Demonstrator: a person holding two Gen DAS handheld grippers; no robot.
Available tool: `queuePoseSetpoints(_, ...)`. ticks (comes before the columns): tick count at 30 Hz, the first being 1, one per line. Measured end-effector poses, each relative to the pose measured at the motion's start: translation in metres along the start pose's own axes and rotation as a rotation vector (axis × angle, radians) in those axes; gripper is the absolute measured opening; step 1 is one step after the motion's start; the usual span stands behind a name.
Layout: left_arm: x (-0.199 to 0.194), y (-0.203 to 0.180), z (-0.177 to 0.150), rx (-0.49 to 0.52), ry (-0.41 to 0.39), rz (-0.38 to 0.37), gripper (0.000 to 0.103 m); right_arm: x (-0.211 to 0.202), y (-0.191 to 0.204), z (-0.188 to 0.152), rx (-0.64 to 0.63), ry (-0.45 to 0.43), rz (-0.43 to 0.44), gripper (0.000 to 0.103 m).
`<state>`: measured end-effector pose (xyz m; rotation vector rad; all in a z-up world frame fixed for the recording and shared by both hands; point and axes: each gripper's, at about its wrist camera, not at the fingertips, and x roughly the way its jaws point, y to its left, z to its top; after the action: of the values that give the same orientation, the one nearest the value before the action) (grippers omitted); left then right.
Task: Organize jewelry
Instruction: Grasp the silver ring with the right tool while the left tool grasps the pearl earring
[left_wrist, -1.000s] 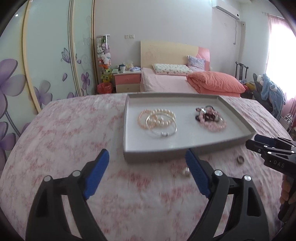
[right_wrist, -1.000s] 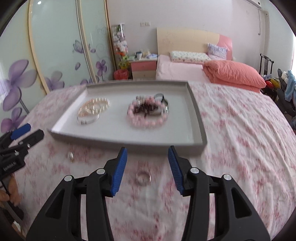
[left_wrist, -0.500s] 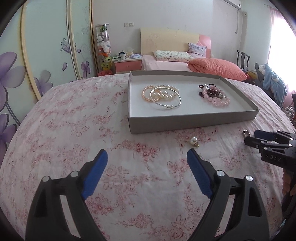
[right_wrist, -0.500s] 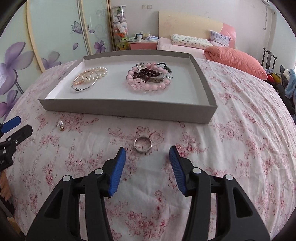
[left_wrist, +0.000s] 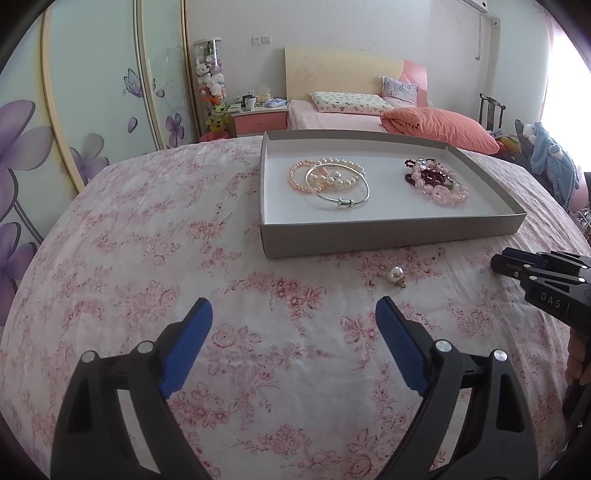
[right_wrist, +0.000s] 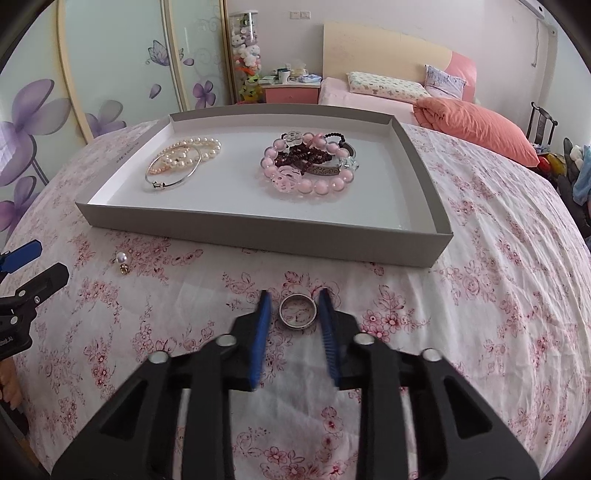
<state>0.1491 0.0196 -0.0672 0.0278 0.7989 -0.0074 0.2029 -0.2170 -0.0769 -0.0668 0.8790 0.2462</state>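
Observation:
A silver ring (right_wrist: 297, 312) lies on the floral bedspread in front of the grey tray (right_wrist: 258, 232). My right gripper (right_wrist: 294, 304) straddles it, its jaws closing, with thin gaps still showing beside the ring. A pearl pendant (left_wrist: 395, 274) lies near the tray's front wall, also seen from the right wrist as the pearl pendant (right_wrist: 122, 258). My left gripper (left_wrist: 293, 314) hangs open and empty, short of the pendant. The tray (left_wrist: 388, 236) holds pearl bracelets with a silver bangle (left_wrist: 338, 181) and pink and dark bead bracelets (left_wrist: 437, 182).
The floral bedspread (left_wrist: 147, 240) spreads wide to the left of the tray. The right gripper's tips (left_wrist: 496, 260) show at the right edge of the left wrist view. A wardrobe with flower doors, a nightstand and a bed stand behind.
My right gripper came down over the ring and its jaws narrowed from wide apart to close beside it. The left gripper's view tilted down, and the pendant now shows plainly ahead.

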Motion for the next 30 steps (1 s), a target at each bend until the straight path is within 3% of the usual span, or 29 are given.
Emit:
queuePoseSetpoints(5, 0.0, -0.005, -0.001, 0.023, 0.004, -0.011, 0.088, -0.005, -0.004, -0.006, -0.003, -0.001, -0.018, 0.023)
queuePoseSetpoints(10, 0.005, -0.025, 0.008, 0.037, 0.045, -0.091, 0.088, -0.011, -0.015, -0.014, 0.013, -0.003, -0.065, 0.023)
queuePoseSetpoints(16, 0.017, -0.058, 0.02, 0.086, 0.06, -0.076, 0.087, -0.012, -0.023, -0.015, 0.035, -0.002, -0.054, 0.023)
queuePoseSetpoints(25, 0.047, -0.069, 0.027, 0.036, 0.131, -0.037, 0.057, -0.011, -0.026, -0.015, 0.047, -0.001, -0.038, 0.023)
queuePoseSetpoints(30, 0.047, -0.072, 0.026, 0.046, 0.113, -0.034, 0.043, -0.012, -0.026, -0.015, 0.047, -0.002, -0.037, 0.023)
